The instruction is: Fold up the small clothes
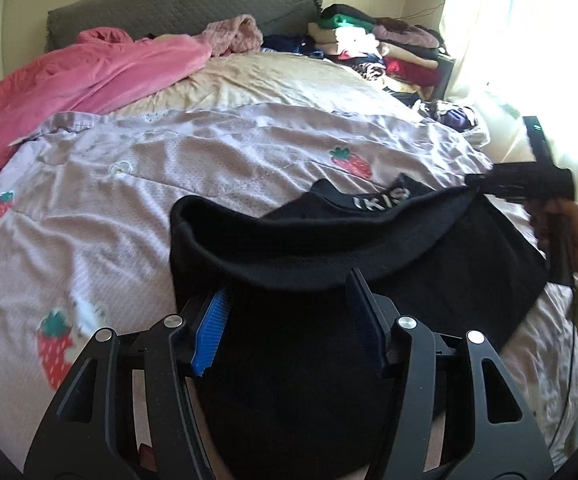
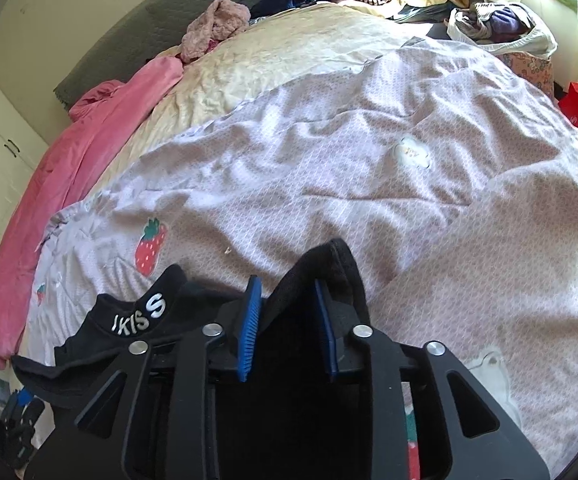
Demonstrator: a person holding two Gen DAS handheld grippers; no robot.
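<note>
Two grippers are mine, one in each hand, and both tilt downward over the bed. My left gripper (image 1: 289, 320) fills the bottom of its own view, its blue pads standing about half apart with the black garment (image 1: 329, 240) lying between and under them; neither pad visibly presses the cloth, so it has hold of nothing I can see. My right gripper (image 2: 287, 328) sits at the bottom centre of its view, jaws a modest gap apart. A raised fold of the same black garment (image 2: 321, 272) stands up between the pads and leans against the right-hand one, but whether that pad pinches it I cannot tell. In the left view my right gripper (image 1: 485, 181) reaches in from the right edge, its tip at the garment's far corner, with my hand (image 1: 573, 236) curled round the handle below it. The garment lies in the lower middle of the frame on the strawberry-print quilt (image 1: 169, 184), its band with white letters (image 2: 141, 314) turned up. A pink blanket (image 1: 69, 80) lies at upper left, and a pile of clothes (image 1: 373, 40) at upper right.
</note>
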